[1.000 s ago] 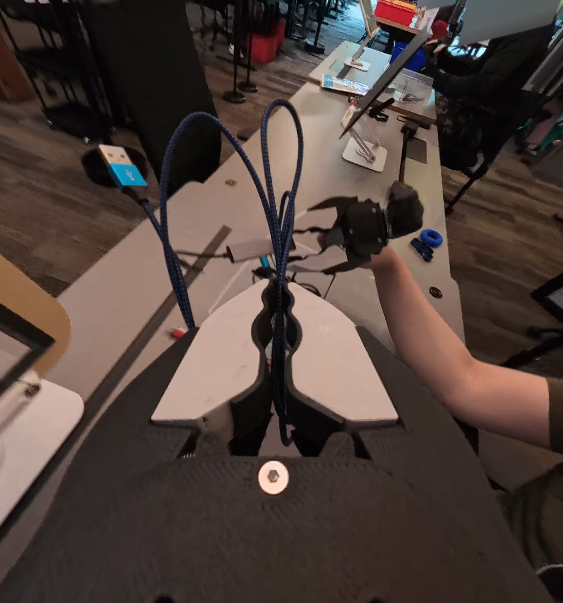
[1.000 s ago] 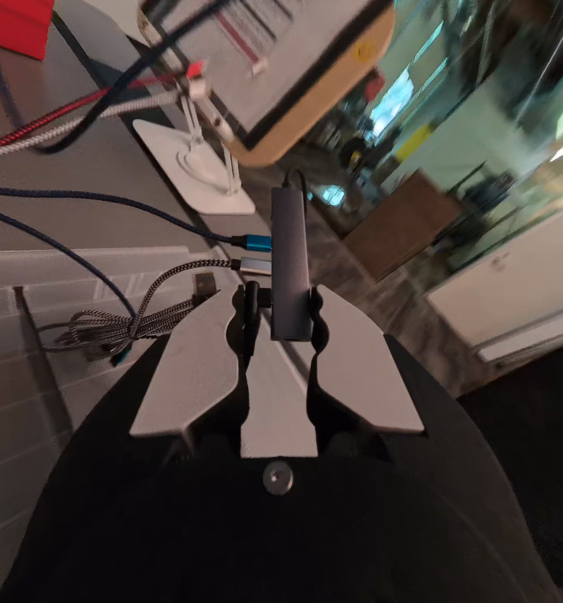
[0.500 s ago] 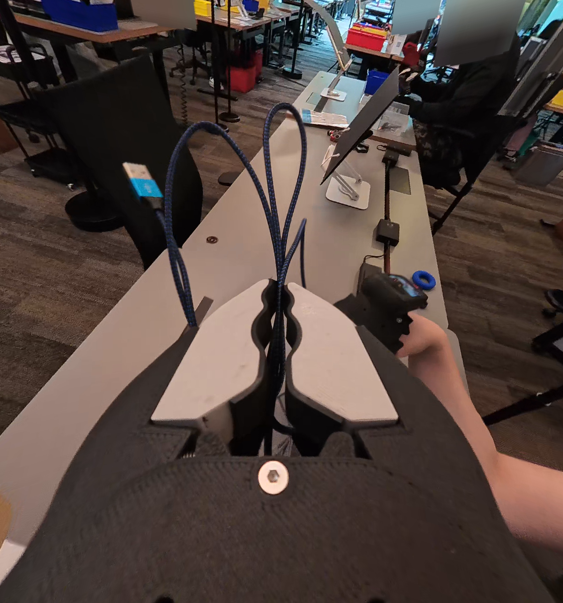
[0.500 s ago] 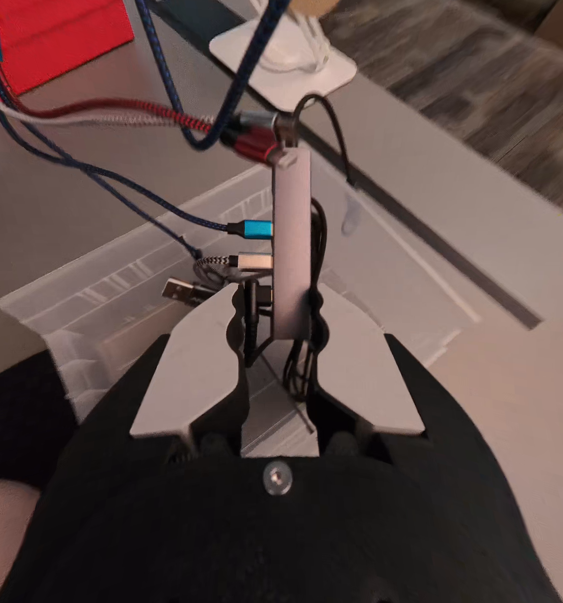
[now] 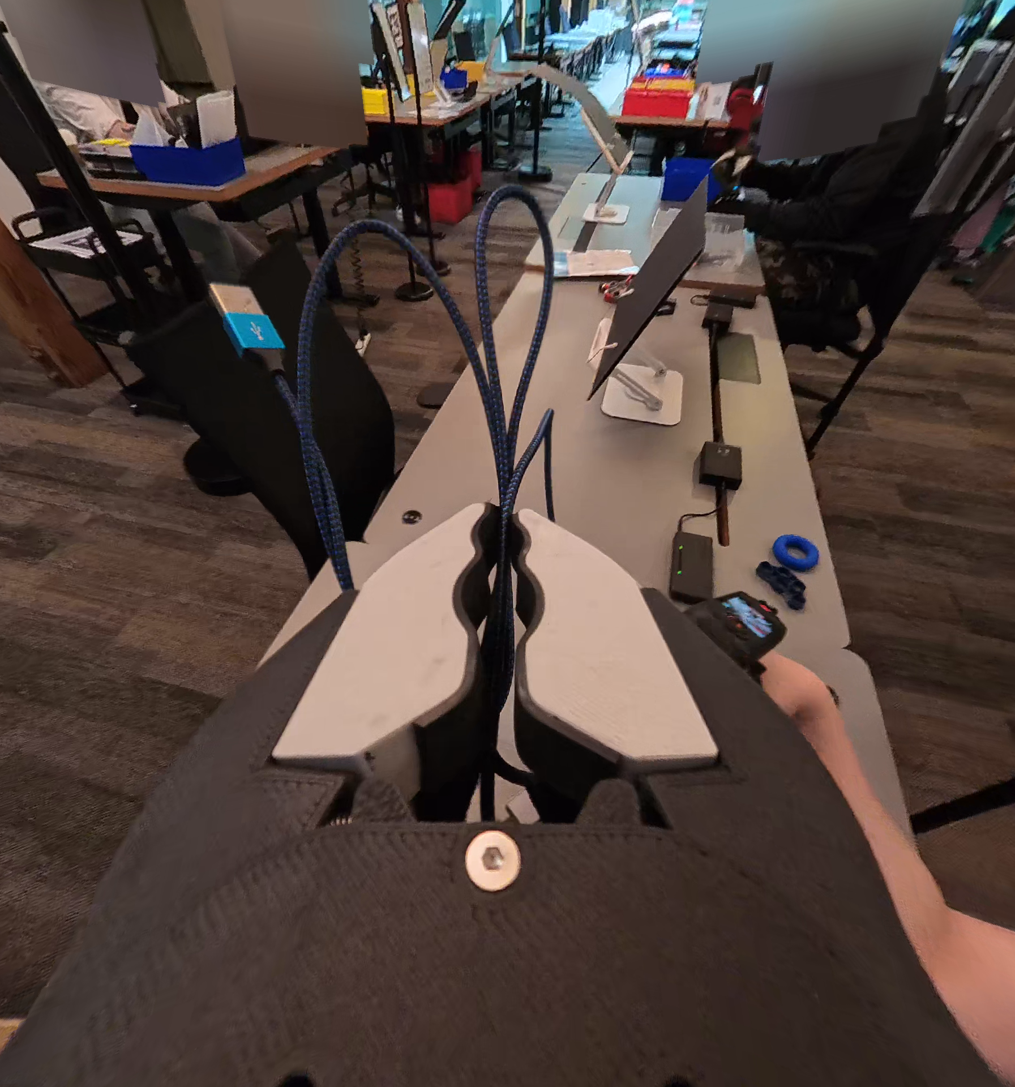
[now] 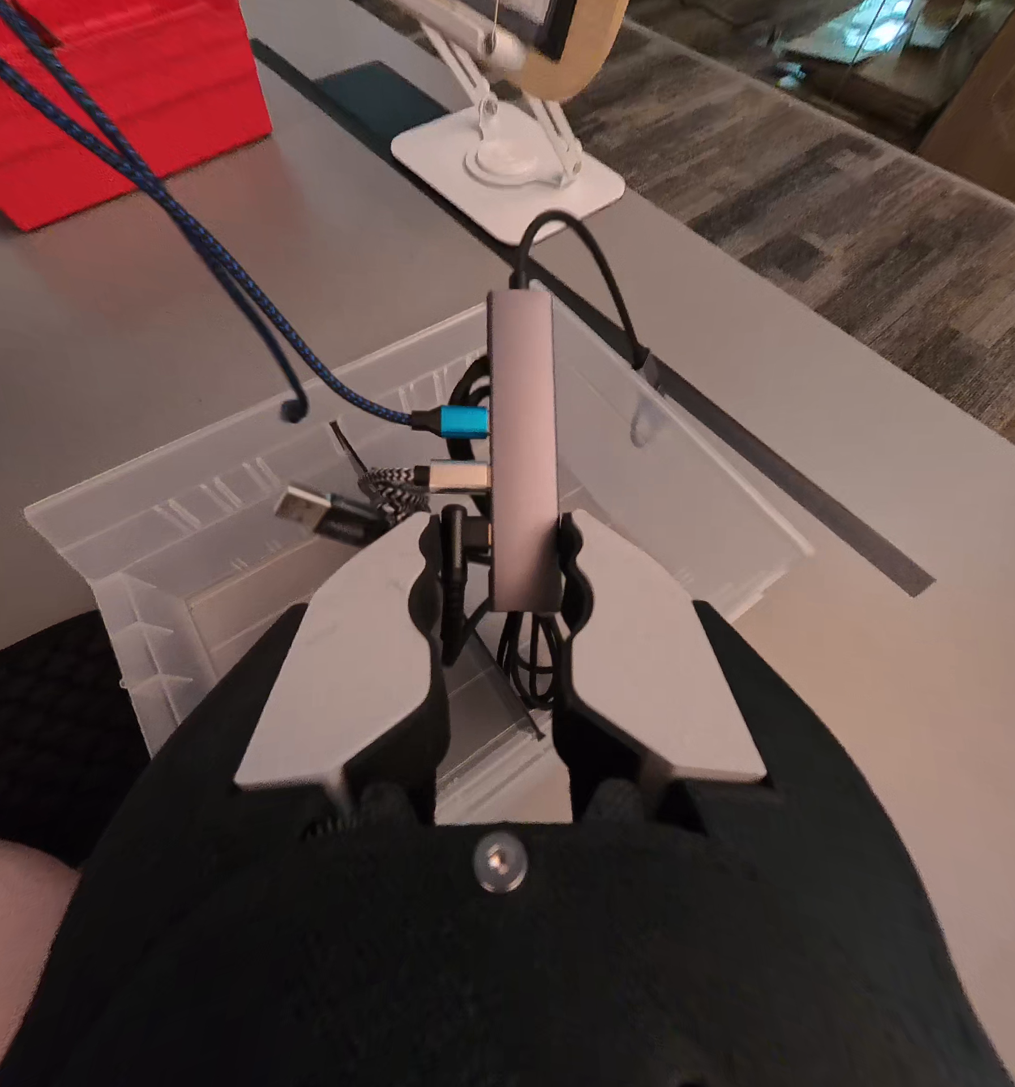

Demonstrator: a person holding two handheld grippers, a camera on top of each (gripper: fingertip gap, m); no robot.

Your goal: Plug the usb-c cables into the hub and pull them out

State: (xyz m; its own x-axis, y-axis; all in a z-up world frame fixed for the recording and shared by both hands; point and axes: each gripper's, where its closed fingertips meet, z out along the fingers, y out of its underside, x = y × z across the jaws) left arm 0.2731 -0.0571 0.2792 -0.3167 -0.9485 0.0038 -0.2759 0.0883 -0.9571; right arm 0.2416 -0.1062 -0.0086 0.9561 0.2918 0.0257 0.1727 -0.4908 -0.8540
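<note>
Presently: right gripper (image 6: 496, 564) fingers clamp hub (image 6: 522, 447), steadying it; left gripper (image 5: 502, 564) fingers pinch blue cable (image 5: 496, 376) for extraction.

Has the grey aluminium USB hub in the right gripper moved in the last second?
Yes. The hub, clamped in the right gripper, now hangs over the clear plastic bin; earlier it was beyond the desk edge beside the white stand base.
</note>
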